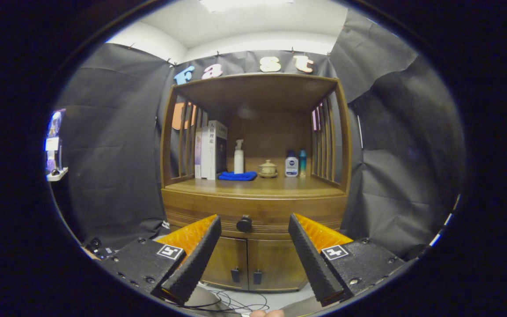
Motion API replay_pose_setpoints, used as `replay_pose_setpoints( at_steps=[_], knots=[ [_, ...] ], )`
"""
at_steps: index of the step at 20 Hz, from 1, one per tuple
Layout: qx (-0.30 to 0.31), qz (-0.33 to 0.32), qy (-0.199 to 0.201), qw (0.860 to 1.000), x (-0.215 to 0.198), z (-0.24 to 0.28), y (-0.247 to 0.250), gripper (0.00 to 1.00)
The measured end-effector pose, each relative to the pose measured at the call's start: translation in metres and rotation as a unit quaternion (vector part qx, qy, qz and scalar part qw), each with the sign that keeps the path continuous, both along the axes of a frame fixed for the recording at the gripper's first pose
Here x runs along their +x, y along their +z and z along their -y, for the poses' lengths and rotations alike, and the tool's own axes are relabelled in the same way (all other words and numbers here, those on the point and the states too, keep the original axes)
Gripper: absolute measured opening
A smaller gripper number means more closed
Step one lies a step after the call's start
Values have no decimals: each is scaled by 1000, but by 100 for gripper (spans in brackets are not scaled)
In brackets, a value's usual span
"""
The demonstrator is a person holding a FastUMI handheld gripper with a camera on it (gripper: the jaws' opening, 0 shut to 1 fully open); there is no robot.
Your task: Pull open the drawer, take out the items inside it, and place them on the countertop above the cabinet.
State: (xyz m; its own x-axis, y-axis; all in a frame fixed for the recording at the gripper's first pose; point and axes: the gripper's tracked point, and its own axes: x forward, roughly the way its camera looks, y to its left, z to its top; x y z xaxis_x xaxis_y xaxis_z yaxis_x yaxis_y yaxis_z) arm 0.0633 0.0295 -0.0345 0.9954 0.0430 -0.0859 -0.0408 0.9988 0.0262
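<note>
A wooden cabinet stands straight ahead, with its drawer [218,214] closed under the countertop [253,186]. The drawer's round black knob [244,224] sits a little beyond my fingertips, level with the gap between them and slightly left of its middle. My gripper [254,223] is open, its black ribbed fingers [197,259] spread wide with nothing between them. What lies inside the drawer is hidden.
On the countertop, under a slatted wooden canopy, stand upright books [212,149], a folded blue cloth [237,175], a white pump bottle [238,156], a small lidded teacup [267,168], and two small bottles [292,165]. Below the drawer are two cabinet doors [253,264]. Cables [240,301] lie on the floor.
</note>
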Motion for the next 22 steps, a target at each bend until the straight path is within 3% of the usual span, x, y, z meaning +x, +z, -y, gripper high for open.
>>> replay_pose_setpoints(
  at_steps=[10, 18, 22],
  knots=[
    [-24, -47, -9, 999, 114, -16, -64, 100],
    [-23, -83, 3, 996, 156, -32, -104, 99],
    [-9, -98, -10, 995, 172, -31, -114, 78]
  ],
)
